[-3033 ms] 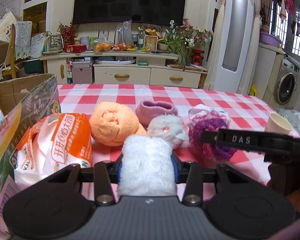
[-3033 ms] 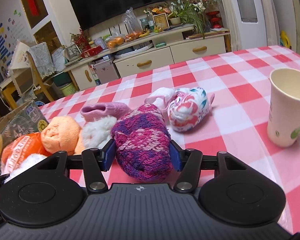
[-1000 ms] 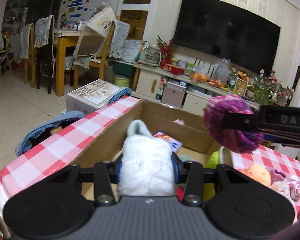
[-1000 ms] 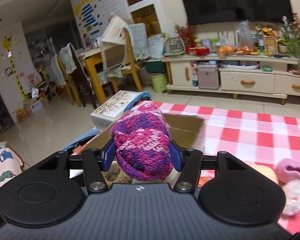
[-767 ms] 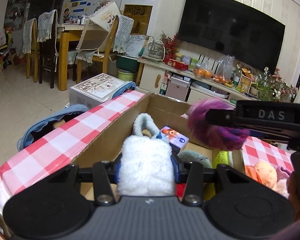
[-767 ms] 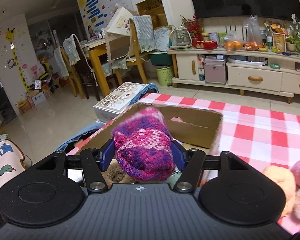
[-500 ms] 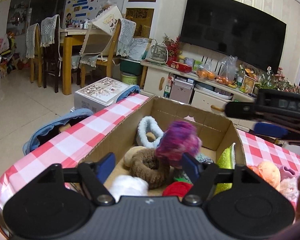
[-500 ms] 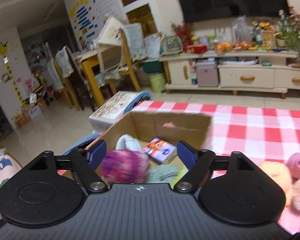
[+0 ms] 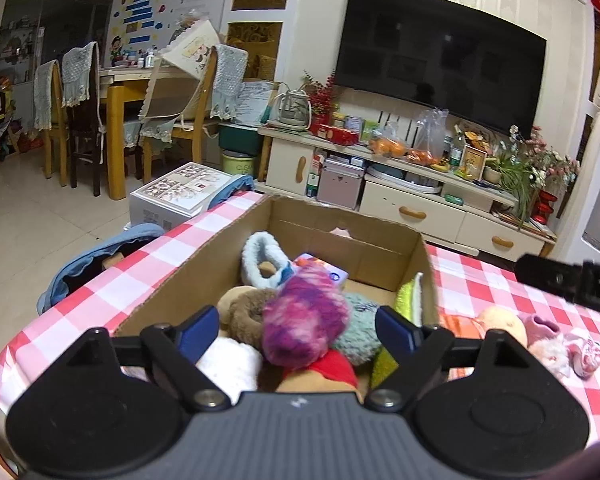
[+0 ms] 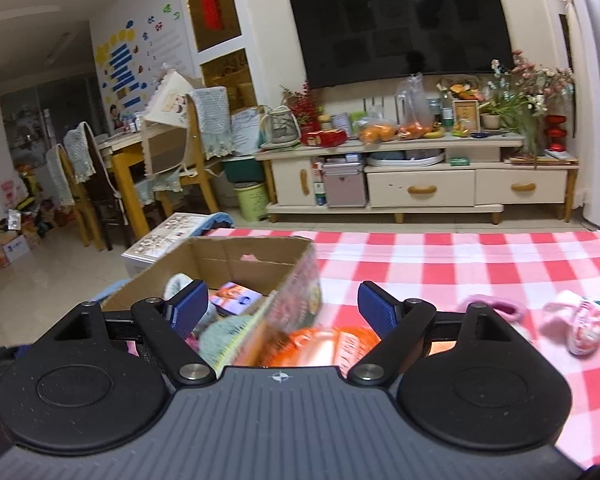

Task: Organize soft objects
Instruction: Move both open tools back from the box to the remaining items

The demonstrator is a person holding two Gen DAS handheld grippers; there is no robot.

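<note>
A cardboard box [image 9: 204, 276] stands on the checked table and holds several soft things. The purple-pink knitted roll [image 9: 306, 316] and the white fluffy roll [image 9: 230, 364] lie in it. My left gripper [image 9: 298, 326] is open and empty above the box's near end. My right gripper [image 10: 282, 306] is open and empty over the box's right wall [image 10: 296, 280]. An orange roll [image 9: 500, 322], a pink bootie [image 9: 544, 322] and a patterned sock [image 10: 588, 326] lie on the table to the right.
An orange-and-white bag [image 10: 324, 344] lies beside the box under my right gripper. The red-and-white checked tablecloth [image 10: 460, 264] stretches to the right. A TV cabinet [image 10: 420, 176] and a dining table with chairs [image 9: 112, 112] stand behind.
Both grippers carried their rolls from the table to over the box, then opened. The white roll and the purple-pink roll dropped into the box. My right gripper has since swung right.
</note>
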